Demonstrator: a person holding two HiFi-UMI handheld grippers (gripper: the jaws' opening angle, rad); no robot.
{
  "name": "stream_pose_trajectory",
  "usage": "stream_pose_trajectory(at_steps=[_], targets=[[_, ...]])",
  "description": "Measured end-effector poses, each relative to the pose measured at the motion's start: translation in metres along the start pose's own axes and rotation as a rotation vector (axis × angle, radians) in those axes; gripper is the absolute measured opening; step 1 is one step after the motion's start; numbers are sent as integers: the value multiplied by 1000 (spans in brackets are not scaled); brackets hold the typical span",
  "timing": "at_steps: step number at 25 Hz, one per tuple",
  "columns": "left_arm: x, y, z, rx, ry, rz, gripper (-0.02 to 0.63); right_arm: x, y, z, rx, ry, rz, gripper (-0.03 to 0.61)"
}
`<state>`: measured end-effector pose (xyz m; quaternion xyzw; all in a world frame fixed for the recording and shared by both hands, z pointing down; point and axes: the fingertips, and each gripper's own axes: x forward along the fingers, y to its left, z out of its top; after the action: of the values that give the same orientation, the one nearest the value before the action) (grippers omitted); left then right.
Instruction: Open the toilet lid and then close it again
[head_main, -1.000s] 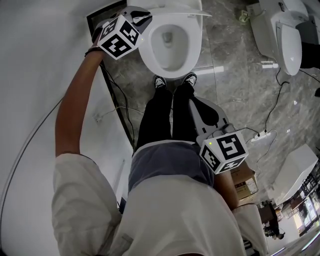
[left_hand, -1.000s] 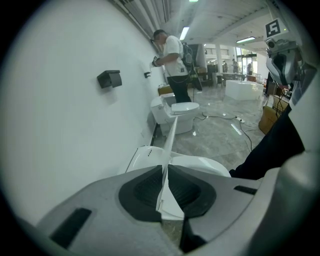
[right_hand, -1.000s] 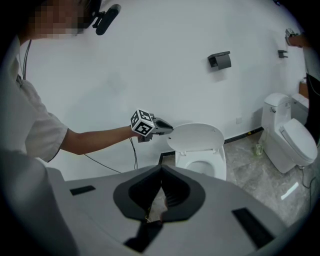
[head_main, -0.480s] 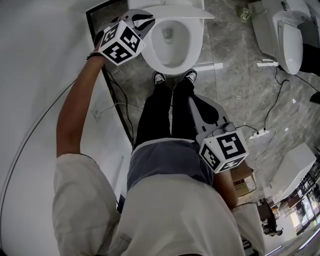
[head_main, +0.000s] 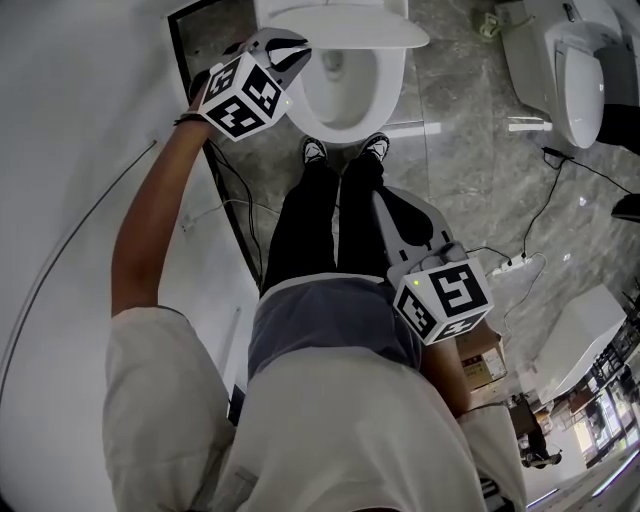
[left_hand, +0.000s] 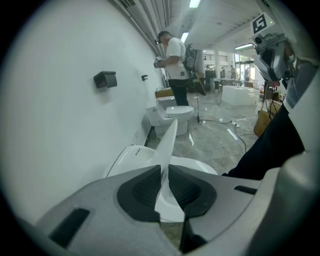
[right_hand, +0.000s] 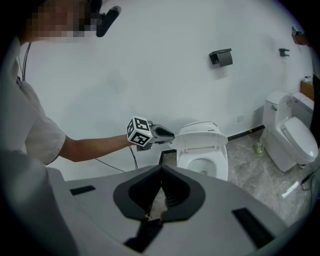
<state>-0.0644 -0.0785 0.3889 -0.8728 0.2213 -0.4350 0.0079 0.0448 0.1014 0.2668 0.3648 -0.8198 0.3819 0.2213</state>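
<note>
left tongs (head_main: 293, 47) clamped on the side edge of the toilet lid (head_main: 345, 28), lid half-raised over the bowl (head_main: 345, 95). right tongs (head_main: 392, 205) closed, empty, well away. risk: thin smooth edge slips from the grip, lid drops and slams on the bowl.

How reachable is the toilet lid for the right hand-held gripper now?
Probably not: the right hand-held gripper hangs by the person's hip, well short of the toilet lid, which the left hand-held gripper clamps.
</note>
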Motion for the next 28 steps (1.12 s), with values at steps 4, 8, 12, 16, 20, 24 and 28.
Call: stream_pose_trajectory(at_steps=[4,8,12,16,20,24,28], targets=[[1,-13,-5,-1,1,-13,35,0,1,-4,-2,4,-1,11],[1,-25,-10,1,0,-16,37,1,3,-9,-1,9,-5,11],[2,-38,-17,8,4,-23,38,3,4,-13,1,14,-5,9],[4,-47,-22,9,11,-24,40,6,5,-15,0,16,-5,11],[6,-59,-26,6,8,-41,43,8,5,-16,4,19,-4,9],[9,-71,-29,14,13,-56,44,9,5,-17,9,28,-2,11],[13,-84,-35,22,21,-69,46,11,4,-21,9,37,1,9]])
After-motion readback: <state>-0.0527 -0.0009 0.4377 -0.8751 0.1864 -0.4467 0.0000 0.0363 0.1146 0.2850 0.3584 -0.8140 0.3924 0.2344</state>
